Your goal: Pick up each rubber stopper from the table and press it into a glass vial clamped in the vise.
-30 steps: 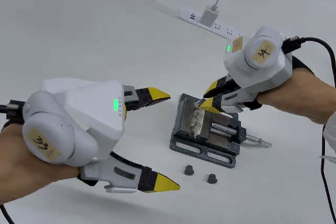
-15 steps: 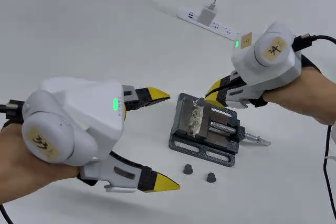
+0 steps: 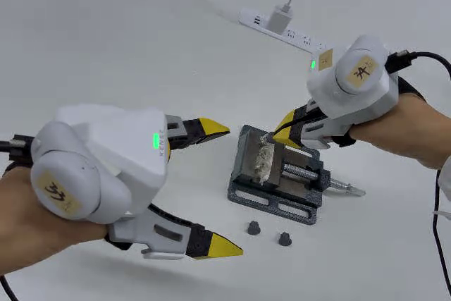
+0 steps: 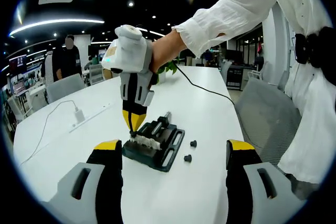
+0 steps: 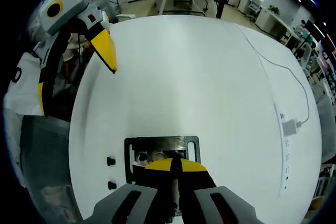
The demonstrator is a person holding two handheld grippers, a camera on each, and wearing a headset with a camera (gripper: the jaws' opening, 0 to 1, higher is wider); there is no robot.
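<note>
A dark metal vise [image 3: 276, 187] stands mid-table with clear glass vials [image 3: 262, 157] clamped between its jaws. Two black rubber stoppers [image 3: 253, 228] [image 3: 284, 239] lie on the table just in front of it. My right gripper [image 3: 280, 134] is shut, and its yellow tips hover over the far end of the vials; I see nothing held between them. In the right gripper view the shut jaws [image 5: 175, 165] cover part of the vise [image 5: 157, 144]. My left gripper [image 3: 217, 187] is open, left of the vise, with nothing between its fingers. The left gripper view shows the stoppers [image 4: 192, 144] beside the vise [image 4: 157, 145].
A white power strip [image 3: 278, 25] with a plug and a cable lies at the back of the white table. In the left gripper view a person's white sleeve [image 4: 220, 24] reaches in from the right, and chairs stand around the table.
My right gripper pulled up and to the right away from the vise, then came back down towards the vials. The left gripper has stayed put and open.
</note>
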